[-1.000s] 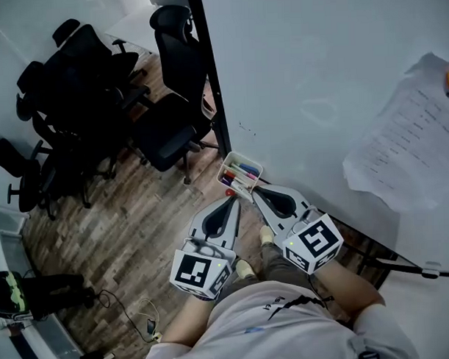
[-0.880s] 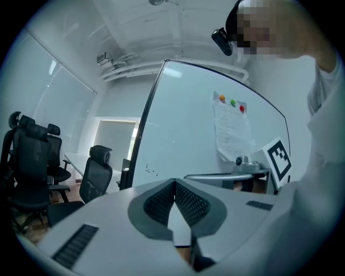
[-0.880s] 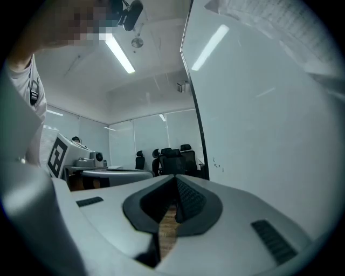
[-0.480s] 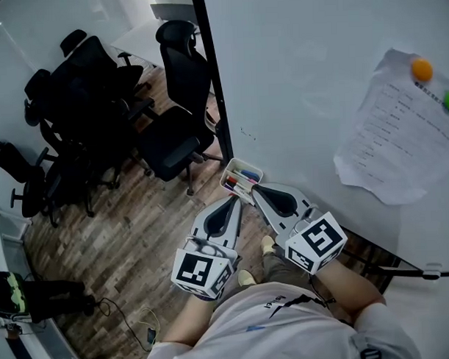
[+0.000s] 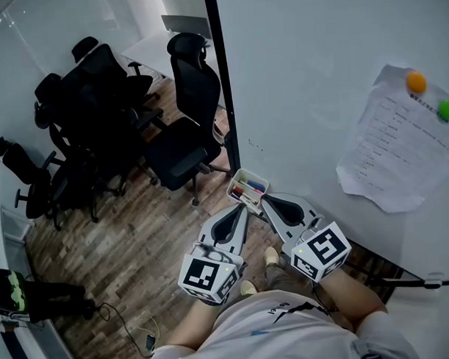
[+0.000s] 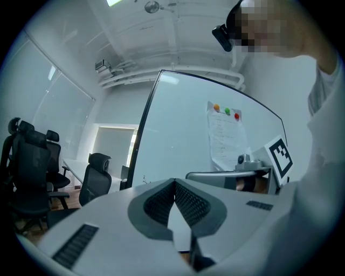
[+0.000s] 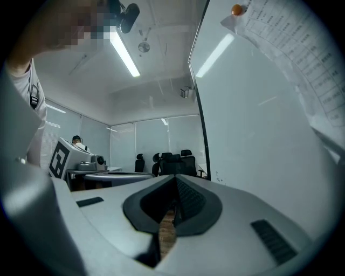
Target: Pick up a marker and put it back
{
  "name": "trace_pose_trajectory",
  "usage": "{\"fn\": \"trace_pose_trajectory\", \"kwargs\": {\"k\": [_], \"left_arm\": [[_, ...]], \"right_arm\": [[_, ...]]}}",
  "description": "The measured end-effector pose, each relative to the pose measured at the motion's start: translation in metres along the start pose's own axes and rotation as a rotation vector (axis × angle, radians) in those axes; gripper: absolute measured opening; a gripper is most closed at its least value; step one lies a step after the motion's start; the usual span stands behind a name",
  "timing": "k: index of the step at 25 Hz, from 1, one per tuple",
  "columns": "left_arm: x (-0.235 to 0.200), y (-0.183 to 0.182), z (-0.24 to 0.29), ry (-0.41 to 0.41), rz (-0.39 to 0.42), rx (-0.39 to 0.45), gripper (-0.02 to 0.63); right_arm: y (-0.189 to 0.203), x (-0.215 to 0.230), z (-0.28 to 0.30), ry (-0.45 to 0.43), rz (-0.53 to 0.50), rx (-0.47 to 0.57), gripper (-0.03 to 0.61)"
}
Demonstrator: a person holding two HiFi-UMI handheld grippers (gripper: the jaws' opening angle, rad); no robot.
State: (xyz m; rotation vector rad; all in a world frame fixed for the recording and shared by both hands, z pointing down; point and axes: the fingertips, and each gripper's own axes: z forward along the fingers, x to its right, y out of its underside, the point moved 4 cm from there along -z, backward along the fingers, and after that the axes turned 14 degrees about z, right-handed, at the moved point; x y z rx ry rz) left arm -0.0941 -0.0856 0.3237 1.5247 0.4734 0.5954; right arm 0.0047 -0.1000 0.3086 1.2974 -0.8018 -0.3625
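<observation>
A small white tray (image 5: 239, 182) hangs at the whiteboard's lower edge and holds several markers (image 5: 251, 187) with blue, red and dark caps. My left gripper (image 5: 243, 207) points at the tray from just below it, jaws shut and empty. Beside it, my right gripper (image 5: 264, 199) is also shut with nothing in it, its tip just right of the tray. In the left gripper view the left gripper (image 6: 174, 182) shows closed pads, with the right gripper's body (image 6: 237, 175) alongside. The right gripper view has the right gripper (image 7: 175, 179) with pads together; the tray is hidden there.
The whiteboard (image 5: 317, 83) fills the right side, with a paper sheet (image 5: 389, 151) pinned by coloured magnets (image 5: 415, 81). Black office chairs (image 5: 186, 139) crowd the wooden floor (image 5: 131, 244) to the left. A dark frame post (image 5: 225, 101) edges the board.
The head view has swung, so the tray and both grippers sit slightly further right and the paper sheet shows more fully. Both grippers stay shut beside the tray.
</observation>
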Motion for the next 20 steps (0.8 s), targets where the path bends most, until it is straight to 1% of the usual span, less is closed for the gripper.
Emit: {"fn": "trace_pose_trajectory", "kwargs": {"k": [20], "left_arm": [[0.0003,0.0061,0.0050,-0.007,-0.007,0.002,0.011]], "right_arm": [[0.0087,0.0081,-0.0008,0.014,-0.007,-0.017,0.014]]}}
